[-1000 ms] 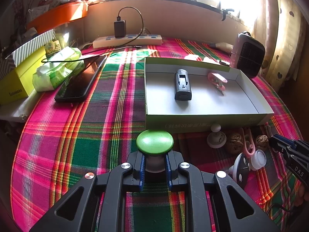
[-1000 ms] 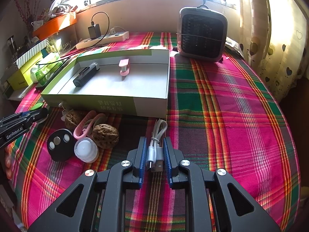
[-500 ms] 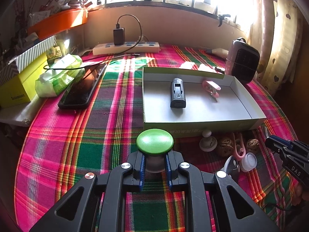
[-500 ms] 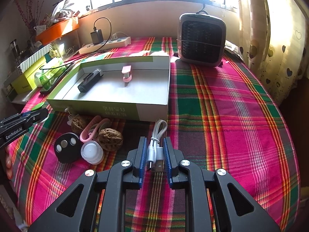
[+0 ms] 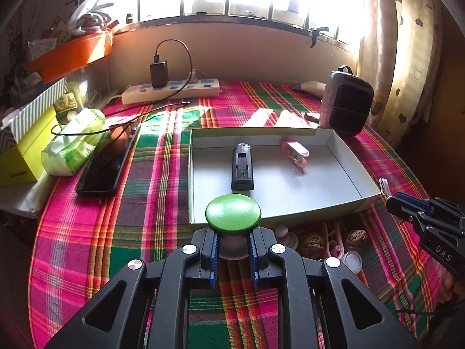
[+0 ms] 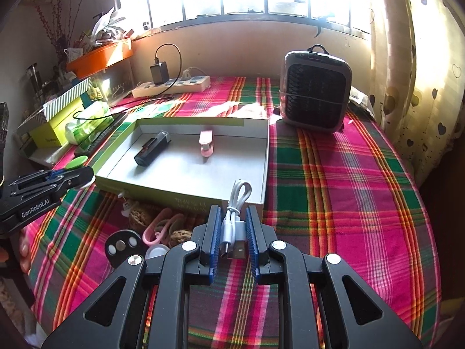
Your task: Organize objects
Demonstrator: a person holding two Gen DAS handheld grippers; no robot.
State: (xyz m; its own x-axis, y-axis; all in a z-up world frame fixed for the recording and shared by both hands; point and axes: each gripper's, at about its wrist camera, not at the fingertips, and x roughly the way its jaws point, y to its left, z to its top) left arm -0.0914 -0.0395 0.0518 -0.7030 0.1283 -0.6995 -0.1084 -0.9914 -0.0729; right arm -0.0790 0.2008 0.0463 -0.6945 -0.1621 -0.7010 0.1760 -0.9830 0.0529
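Your left gripper [image 5: 232,257] is clamped on the green-capped knob [image 5: 232,213] and your right gripper [image 6: 232,242] on the folded white cable [image 6: 234,221]. Both loads hang at the near edge of the open box [image 5: 345,208], which lies straight ahead. The cable's long axis runs along the fingers, toward the box's near right corner.

Under the green cap [image 5: 232,212], a grey stem mostly hidden between the blue pads [image 5: 213,257] of the left tongs [image 5: 233,257]. Behind those tongs in the left wrist view, walnuts [image 5: 312,240], a pink clip [image 5: 334,240] and a white cap [image 5: 352,261], each partly covered. Right tongs [image 5: 407,208] cut off by that view's right edge. In the right wrist view, print on the tray's front wall [image 6: 186,200] too blurred to read; white cable [image 6: 235,218] plug ends shaded between the pads.
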